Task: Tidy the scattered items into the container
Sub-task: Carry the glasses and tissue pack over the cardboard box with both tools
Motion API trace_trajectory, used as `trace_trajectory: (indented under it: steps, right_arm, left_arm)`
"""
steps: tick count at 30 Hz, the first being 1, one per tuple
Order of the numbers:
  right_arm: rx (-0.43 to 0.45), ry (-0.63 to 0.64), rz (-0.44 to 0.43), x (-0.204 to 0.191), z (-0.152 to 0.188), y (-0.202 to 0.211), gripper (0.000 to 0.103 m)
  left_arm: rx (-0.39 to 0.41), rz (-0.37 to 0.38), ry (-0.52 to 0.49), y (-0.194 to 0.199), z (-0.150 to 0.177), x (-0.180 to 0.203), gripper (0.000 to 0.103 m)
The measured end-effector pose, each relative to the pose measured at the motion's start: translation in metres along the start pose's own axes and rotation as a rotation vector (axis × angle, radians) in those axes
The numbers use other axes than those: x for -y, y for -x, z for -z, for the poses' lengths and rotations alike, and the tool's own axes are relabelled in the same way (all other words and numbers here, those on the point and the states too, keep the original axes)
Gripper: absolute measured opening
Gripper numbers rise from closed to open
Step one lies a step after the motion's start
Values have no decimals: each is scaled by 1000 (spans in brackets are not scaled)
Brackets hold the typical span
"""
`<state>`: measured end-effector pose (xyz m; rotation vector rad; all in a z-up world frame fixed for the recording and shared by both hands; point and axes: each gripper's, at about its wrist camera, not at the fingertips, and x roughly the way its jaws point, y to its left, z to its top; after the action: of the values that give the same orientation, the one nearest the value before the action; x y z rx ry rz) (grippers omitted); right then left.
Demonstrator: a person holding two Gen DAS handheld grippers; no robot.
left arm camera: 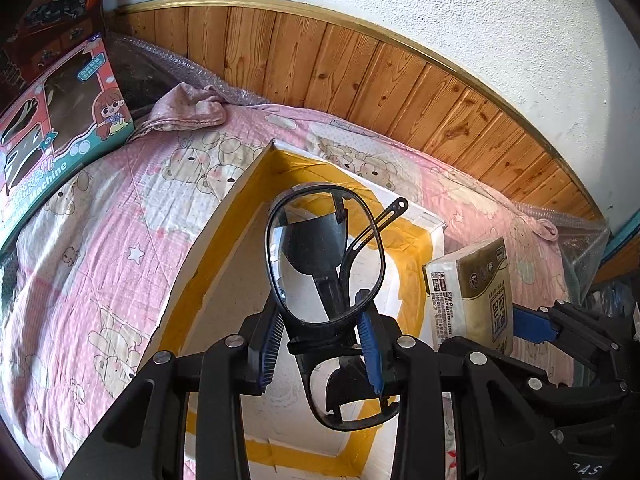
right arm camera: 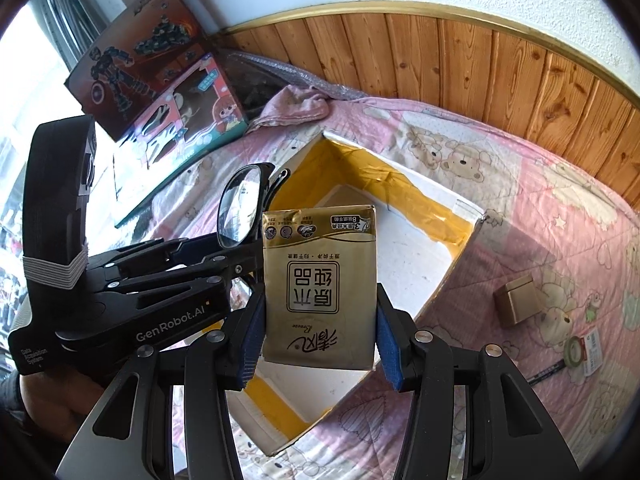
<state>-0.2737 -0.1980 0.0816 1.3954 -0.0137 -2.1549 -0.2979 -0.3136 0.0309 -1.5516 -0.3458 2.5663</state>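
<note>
Glasses (left arm camera: 326,256) with a black frame sit pinched in my left gripper (left arm camera: 324,344), its blue-padded jaws closed on the bridge and folded temples, one lens standing up ahead of the fingers and the other hanging back toward the camera. From the left wrist view they hang over the open white box (left arm camera: 224,240), whose inner rim is lined with yellow tape; the box rests on the bed (left arm camera: 100,240), on a pink quilt printed with bears. My right gripper (right arm camera: 316,332) has its jaws clamped on both sides of a gold tissue pack (right arm camera: 320,284), held upright with its printing upside down to me, and it too is above the box opening. In the right wrist view the left gripper comes in from nine o'clock, the glasses just beside the pack's upper left corner; I cannot tell whether they touch. Out on the quilt at three o'clock lies a small brown cardboard box (right arm camera: 518,304), and near it toward four o'clock a roll of tape (right arm camera: 576,348) on a printed card. Two toy boxes (right arm camera: 160,80) lean against the wall at eleven o'clock, with a crumpled pink cloth (right arm camera: 296,108) beside them.
</note>
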Motion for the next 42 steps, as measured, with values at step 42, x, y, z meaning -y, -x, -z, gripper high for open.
trace_trajectory:
  steps: [42]
  right_arm:
    - [-129,0,53,51,-22,-98,52]
  left_arm:
    - [-197,-64,-94,-134,-50,-12,37]
